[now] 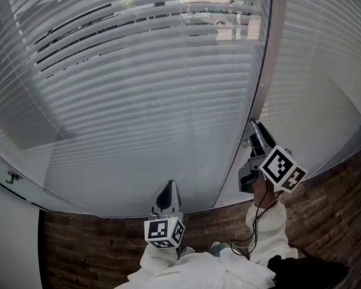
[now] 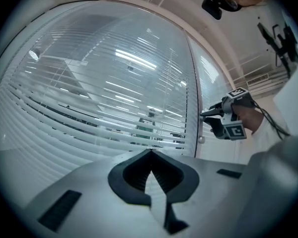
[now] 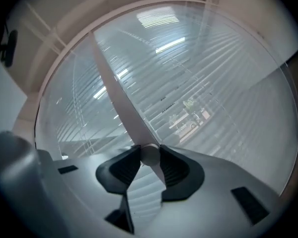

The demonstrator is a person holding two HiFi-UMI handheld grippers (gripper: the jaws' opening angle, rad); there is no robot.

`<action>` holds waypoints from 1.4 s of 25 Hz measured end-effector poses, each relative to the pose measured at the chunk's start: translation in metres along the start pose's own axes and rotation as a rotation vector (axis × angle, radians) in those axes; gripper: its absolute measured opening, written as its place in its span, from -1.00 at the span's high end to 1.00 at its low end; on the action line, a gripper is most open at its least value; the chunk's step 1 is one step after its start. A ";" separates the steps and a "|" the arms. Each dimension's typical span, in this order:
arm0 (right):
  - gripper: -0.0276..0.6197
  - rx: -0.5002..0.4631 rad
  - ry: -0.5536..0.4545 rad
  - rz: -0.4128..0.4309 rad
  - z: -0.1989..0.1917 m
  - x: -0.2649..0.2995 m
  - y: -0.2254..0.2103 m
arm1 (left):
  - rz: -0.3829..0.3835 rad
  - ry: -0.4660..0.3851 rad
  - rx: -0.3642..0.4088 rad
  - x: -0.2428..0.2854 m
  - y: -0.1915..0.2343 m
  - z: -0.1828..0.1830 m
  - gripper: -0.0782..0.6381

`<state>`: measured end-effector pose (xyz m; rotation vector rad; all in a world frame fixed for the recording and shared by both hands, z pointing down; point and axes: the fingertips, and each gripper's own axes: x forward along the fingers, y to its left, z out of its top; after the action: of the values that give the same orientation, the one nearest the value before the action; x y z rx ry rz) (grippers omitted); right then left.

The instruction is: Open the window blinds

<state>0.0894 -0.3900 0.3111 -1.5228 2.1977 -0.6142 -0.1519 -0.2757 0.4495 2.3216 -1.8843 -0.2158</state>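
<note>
White slatted blinds [image 1: 150, 101] fill the big window; their slats stand partly tilted, with dark gaps and a glimpse of outdoors near the top. A pale upright frame strip [image 1: 262, 83] splits the panes. My right gripper [image 1: 253, 128] reaches level to that strip and is shut on a small round white knob [image 3: 150, 155], which sits between its dark pads [image 3: 175, 168]. From the left gripper view, the right gripper [image 2: 204, 114] touches the strip. My left gripper [image 1: 168, 192] hangs lower, short of the blinds [image 2: 104, 98], jaws shut and holding nothing.
A second small round knob [image 2: 201, 140] sits on the frame strip just below the right gripper. A brick-patterned surface [image 1: 96, 245] runs under the window. A white wall [image 1: 6, 239] stands at the left. White sleeves [image 1: 265, 227] show at the bottom.
</note>
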 end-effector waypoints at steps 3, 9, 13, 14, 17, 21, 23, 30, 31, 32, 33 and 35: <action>0.51 0.102 -0.022 0.013 0.001 0.000 -0.001 | 0.003 0.001 -0.002 0.000 0.001 0.000 0.78; 0.51 0.309 -0.065 0.029 0.002 -0.001 -0.003 | 0.010 0.002 -0.014 0.000 0.005 -0.002 0.78; 0.51 0.491 -0.096 0.036 0.000 -0.002 -0.007 | 0.008 0.005 -0.020 0.000 0.004 -0.004 0.78; 0.51 0.535 -0.104 0.033 0.000 -0.003 -0.008 | 0.008 0.006 -0.021 -0.001 0.004 -0.004 0.78; 0.51 0.653 -0.129 0.014 -0.002 -0.005 -0.009 | 0.010 0.009 -0.022 -0.001 0.004 -0.004 0.78; 0.51 0.759 -0.170 0.017 -0.002 -0.005 -0.010 | 0.015 0.011 -0.020 -0.002 0.004 -0.005 0.78; 0.51 0.811 -0.193 0.016 -0.004 -0.006 -0.010 | 0.018 0.013 -0.020 -0.003 0.006 -0.005 0.78; 0.51 0.988 -0.237 0.027 -0.005 -0.007 -0.014 | 0.041 0.008 -0.009 -0.006 0.015 -0.001 0.78; 0.51 1.006 -0.238 0.028 -0.005 -0.007 -0.014 | 0.044 0.007 -0.007 -0.006 0.017 0.000 0.78; 0.51 1.024 -0.239 0.029 -0.006 -0.007 -0.015 | 0.045 0.006 -0.005 -0.006 0.018 0.000 0.78; 0.51 1.045 -0.240 0.031 -0.006 -0.007 -0.015 | 0.046 0.006 -0.003 -0.006 0.018 0.001 0.78; 0.51 1.091 -0.241 0.036 -0.007 -0.006 -0.016 | 0.044 0.007 0.000 -0.005 0.019 0.001 0.78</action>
<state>0.1002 -0.3882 0.3263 -0.8796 1.2791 -1.2509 -0.1710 -0.2745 0.4524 2.2755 -1.9298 -0.2027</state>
